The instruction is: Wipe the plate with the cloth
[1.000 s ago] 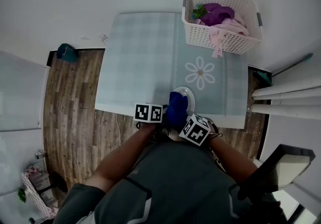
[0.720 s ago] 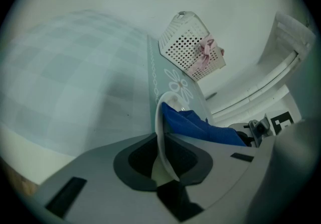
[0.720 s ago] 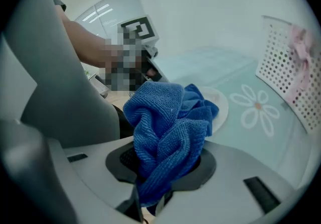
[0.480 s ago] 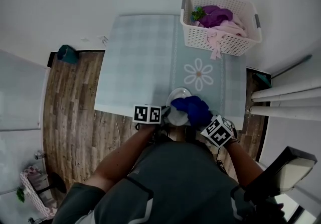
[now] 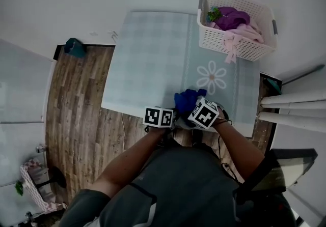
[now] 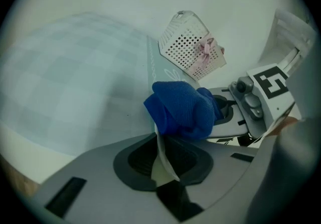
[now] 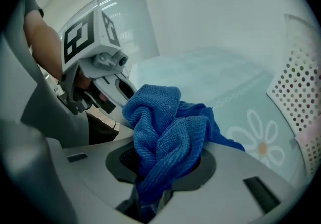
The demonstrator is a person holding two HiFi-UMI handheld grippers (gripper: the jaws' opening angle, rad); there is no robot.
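My left gripper (image 6: 168, 165) is shut on the near rim of a white plate (image 6: 158, 140), which shows edge-on between its jaws. Over the plate bunches a blue cloth (image 6: 183, 110), held by my right gripper (image 7: 160, 180), whose jaws are shut on a fold of this cloth (image 7: 168, 132). In the head view the cloth (image 5: 187, 100) lies at the table's near edge between the left gripper's marker cube (image 5: 158, 116) and the right gripper's cube (image 5: 204, 112). It covers nearly all of the plate there.
The table (image 5: 153, 58) wears a pale blue checked cover with a white daisy (image 5: 211, 77). A white laundry basket (image 5: 237, 17) with purple and pink clothes stands at its far right corner. Wooden floor (image 5: 76, 109) lies to the left.
The right gripper swung the cloth to the right off the plate, then brought it back left over the plate. The left gripper kept still on the rim.
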